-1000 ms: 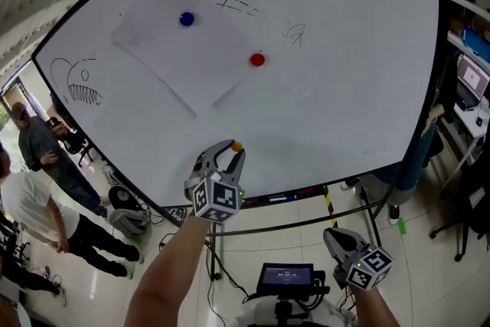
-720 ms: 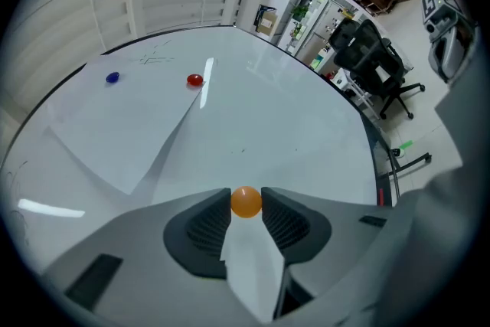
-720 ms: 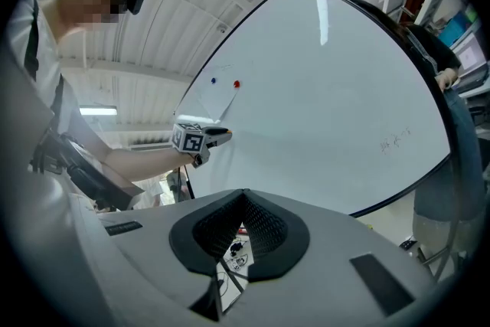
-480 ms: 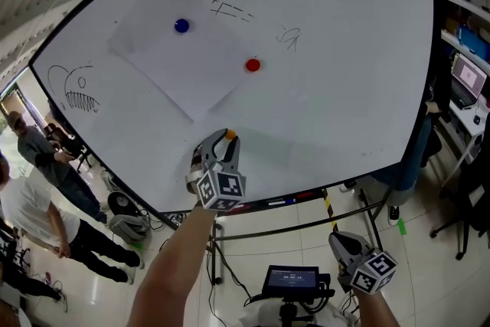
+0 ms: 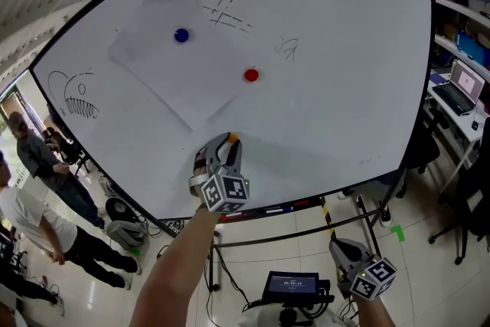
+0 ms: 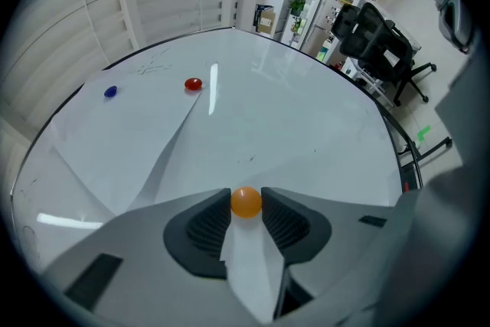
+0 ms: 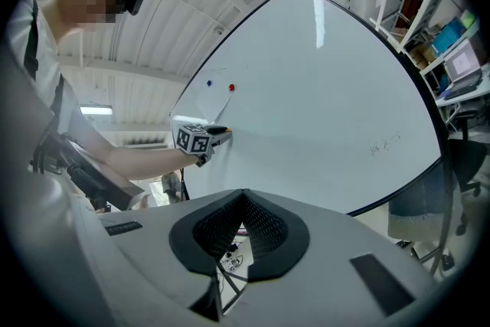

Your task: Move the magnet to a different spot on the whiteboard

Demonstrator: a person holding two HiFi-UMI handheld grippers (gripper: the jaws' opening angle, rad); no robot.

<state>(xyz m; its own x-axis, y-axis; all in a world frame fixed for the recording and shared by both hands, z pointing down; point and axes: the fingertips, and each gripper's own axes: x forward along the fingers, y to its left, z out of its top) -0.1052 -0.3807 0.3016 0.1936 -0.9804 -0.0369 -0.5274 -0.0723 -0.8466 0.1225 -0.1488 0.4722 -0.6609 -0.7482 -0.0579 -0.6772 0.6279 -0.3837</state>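
Observation:
A small orange magnet sits pinched between the pads of my left gripper. In the head view that gripper is held level at the lower middle of the whiteboard, with the orange magnet at its tip close to the board; contact cannot be told. A red magnet and a blue magnet pin a sheet of paper higher up the board. My right gripper hangs low at the bottom right, shut with nothing in it.
Pen scribbles and a fish drawing mark the board. Bystanders stand at the left. A stand with a small screen sits below the board, and a desk with a laptop is at the right.
My left gripper has risen along the board with the orange magnet, closer to the red magnet. The right gripper has barely moved.

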